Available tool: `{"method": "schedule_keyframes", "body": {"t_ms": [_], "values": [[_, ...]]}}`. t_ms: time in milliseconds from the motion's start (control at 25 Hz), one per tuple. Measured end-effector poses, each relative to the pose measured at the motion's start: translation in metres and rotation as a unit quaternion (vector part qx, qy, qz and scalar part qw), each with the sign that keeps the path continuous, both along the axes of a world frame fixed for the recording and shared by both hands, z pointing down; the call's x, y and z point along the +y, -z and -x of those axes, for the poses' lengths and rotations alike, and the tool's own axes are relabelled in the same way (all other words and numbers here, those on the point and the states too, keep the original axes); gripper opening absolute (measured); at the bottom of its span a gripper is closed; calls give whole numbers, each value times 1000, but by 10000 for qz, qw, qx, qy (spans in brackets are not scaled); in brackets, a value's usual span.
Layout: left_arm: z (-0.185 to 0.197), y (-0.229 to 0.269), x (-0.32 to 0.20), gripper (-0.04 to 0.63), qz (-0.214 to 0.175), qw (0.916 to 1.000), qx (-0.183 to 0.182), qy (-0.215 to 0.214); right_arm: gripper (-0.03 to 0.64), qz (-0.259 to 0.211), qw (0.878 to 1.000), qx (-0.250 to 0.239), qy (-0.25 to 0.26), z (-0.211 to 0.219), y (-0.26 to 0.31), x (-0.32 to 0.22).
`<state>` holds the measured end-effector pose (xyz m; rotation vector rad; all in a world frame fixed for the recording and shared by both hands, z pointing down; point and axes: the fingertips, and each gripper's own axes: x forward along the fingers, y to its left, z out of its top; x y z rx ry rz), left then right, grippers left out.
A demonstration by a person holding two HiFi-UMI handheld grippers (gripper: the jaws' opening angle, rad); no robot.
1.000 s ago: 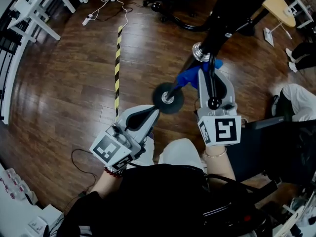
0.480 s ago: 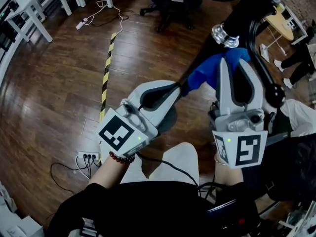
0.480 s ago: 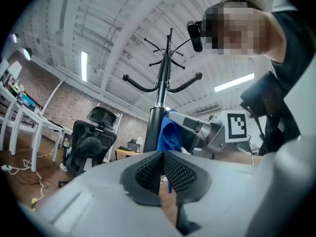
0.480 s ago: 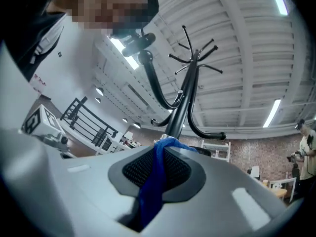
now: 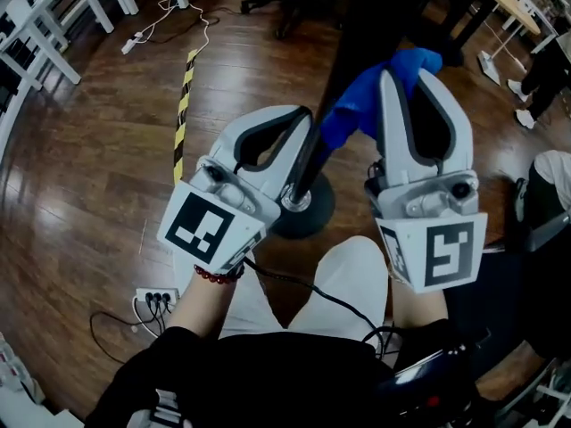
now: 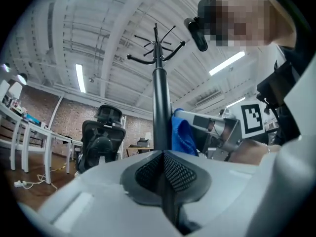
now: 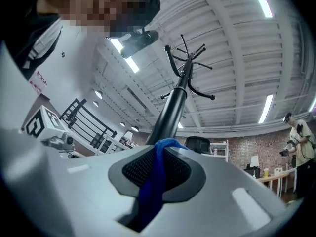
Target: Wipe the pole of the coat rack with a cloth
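Bright blue cloth (image 5: 361, 105) against the black coat rack pole (image 5: 314, 154). Left of the pole, yellow-and-black striped tape (image 5: 182, 114) on a dark brown wood floor (image 5: 98, 176), plus a white power strip (image 5: 134, 39).

The cloth (image 5: 360, 107) lies right of the pole (image 5: 355, 27), above the base (image 5: 314, 218).

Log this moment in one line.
left gripper: shut on pole | right gripper: shut on cloth | cloth: beside pole
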<state>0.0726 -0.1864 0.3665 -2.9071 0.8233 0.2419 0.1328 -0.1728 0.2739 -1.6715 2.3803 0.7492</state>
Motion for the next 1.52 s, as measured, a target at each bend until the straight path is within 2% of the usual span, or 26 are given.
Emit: {"method": "schedule_keyframes", "body": {"t_ms": [80, 240, 360, 480, 600, 760, 880, 1000, 1080, 1200, 1280, 1320, 1400, 1440, 1520], "values": [[2, -29, -2, 6, 107, 9999, -40, 26, 51, 165, 9997, -178, 65, -5, -32, -2], [7, -70, -13, 6, 333, 9994, 82, 100, 51, 251, 9966, -364, 701, 4, -88, 2], [20, -91, -19, 6, 396, 9986, 230, 276, 52, 287, 9943, -580, 847, 16, -122, 8], [31, -115, -27, 6, 362, 9982, 292, 381, 52, 192, 9960, -181, 857, 25, -153, 8], [35, -148, -31, 6, 357, 9987, 139, 328, 52, 294, 9950, 304, 908, 31, -187, 6], [26, -186, -27, 6, 248, 9996, -94, -48, 52, 643, 9921, 192, 1058, 29, -234, 5], [31, -207, -29, 6, 623, 9979, -133, -76, 52, 833, 9884, 263, 1244, 31, -271, 4], [43, -203, -29, 6, 1077, 9935, 375, -18, 52, 1078, 9826, 304, 1482, 33, -303, 3], [49, -198, -28, 6, 1148, 9917, 578, 7, 52, 1270, 9779, 400, 1611, 35, -324, 3], [56, -202, -30, 6, 1229, 9905, 617, 82, 52, 1565, 9698, 578, 1777, 43, -357, 1], [60, -205, -29, 6, 1261, 9897, 665, 117, 52, 1851, 9611, 908, 1837, 52, -386, 1], [61, -207, -29, 6, 1262, 9897, 666, 135, 52, 2099, 9523, 1241, 1835, 52, -406, 3], [59, -210, -32, 6, 1273, 9897, 646, 144, 52, 2648, 9240, 2117, 1771, 45, -447, 8], [56, -210, -32, 6, 1265, 9898, 645, 121, 52, 2750, 9145, 2386, 1763, 44, -455, 8], [49, -206, -30, 6, 1156, 9915, 598, 22, 52, 2571, 9187, 2356, 1856, 52, -444, 4]]}}
